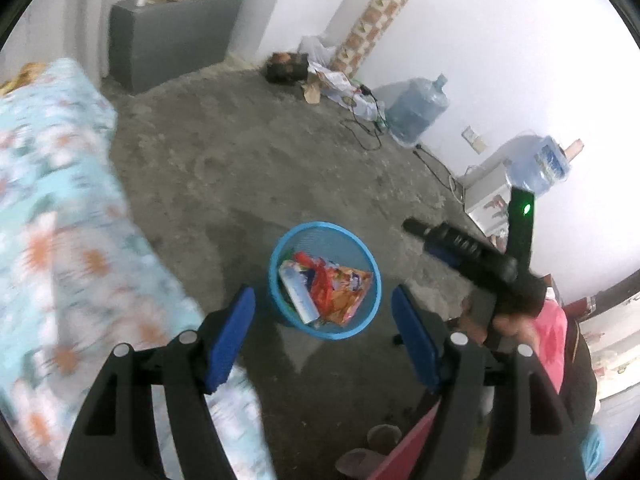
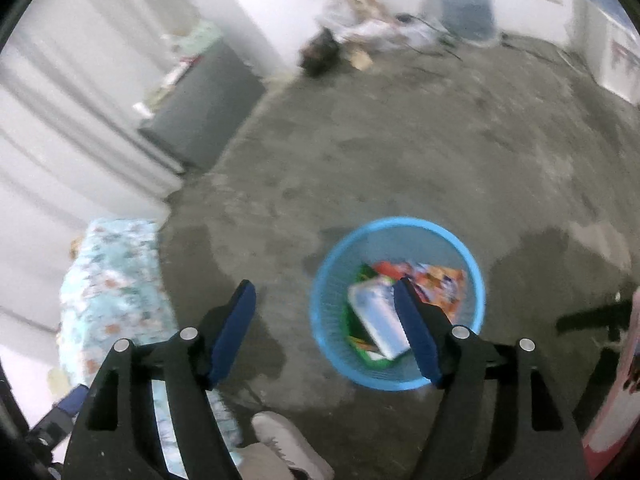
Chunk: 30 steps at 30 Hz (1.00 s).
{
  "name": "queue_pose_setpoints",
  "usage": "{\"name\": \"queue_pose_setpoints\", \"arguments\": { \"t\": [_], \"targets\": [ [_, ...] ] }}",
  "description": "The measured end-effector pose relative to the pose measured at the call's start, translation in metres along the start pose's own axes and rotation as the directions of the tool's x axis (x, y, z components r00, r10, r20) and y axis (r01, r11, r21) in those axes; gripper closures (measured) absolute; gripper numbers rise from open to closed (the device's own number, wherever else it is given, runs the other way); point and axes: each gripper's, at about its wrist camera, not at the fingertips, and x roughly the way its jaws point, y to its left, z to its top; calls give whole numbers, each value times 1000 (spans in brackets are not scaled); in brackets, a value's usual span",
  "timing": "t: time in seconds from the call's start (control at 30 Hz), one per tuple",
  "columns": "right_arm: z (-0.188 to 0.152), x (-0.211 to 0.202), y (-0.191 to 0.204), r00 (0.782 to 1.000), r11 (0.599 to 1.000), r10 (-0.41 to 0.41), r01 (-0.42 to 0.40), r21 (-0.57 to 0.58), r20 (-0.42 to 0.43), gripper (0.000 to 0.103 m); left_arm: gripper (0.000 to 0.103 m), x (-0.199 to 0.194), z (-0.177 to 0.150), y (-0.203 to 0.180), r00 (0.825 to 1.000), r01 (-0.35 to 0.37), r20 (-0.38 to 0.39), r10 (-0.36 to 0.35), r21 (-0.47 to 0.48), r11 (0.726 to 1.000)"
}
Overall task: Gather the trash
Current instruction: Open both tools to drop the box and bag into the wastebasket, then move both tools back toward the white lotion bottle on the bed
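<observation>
Trash point(image 1: 332, 292) — light, crinkly wrappers plus a slick plastic bottle point(image 1: 298, 294) — lying inside the blue basket point(image 1: 280, 248) on the concrete floor point(image 1: 240, 152), best pinched by loose edges, with left gripper point(image 1: 323, 340) and right gripper point(image 2: 325, 332) both spread, empty.

Left gripper point(image 1: 323, 328), right gripper point(image 2: 325, 322), black frames, blue padded jaws, silver round screws

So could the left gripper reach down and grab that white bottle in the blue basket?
Probably yes. The left gripper is open and empty above the blue basket, and the white bottle lies on top of the wrappers, uncovered.
</observation>
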Motion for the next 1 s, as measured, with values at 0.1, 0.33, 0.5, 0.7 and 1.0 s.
{"name": "queue_pose_setpoints", "arguments": {
  "t": [0.1,0.33,0.5,0.7,1.0],
  "targets": [
    [2,-15,30,998,996,65,-64,-59,23,33,34,-46,-14,19,998,-21,64,22,-10,1000],
    [-9,-31,108,979,958,202,-201,-202,-14,31,34,-145,-59,77,959,-158,229,167,-56,986],
    [-26,-36,174,958,904,274,-285,-319,-81,30,34,-205,-95,126,919,-206,309,246,-154,966],
    [-57,-38,259,929,801,323,-369,-472,-179,23,34,-270,-128,186,854,-242,385,350,-303,922],
    [-154,-18,393,873,540,290,-488,-686,-392,21,33,-312,-177,282,813,-178,389,434,-544,820]
  ]
}}
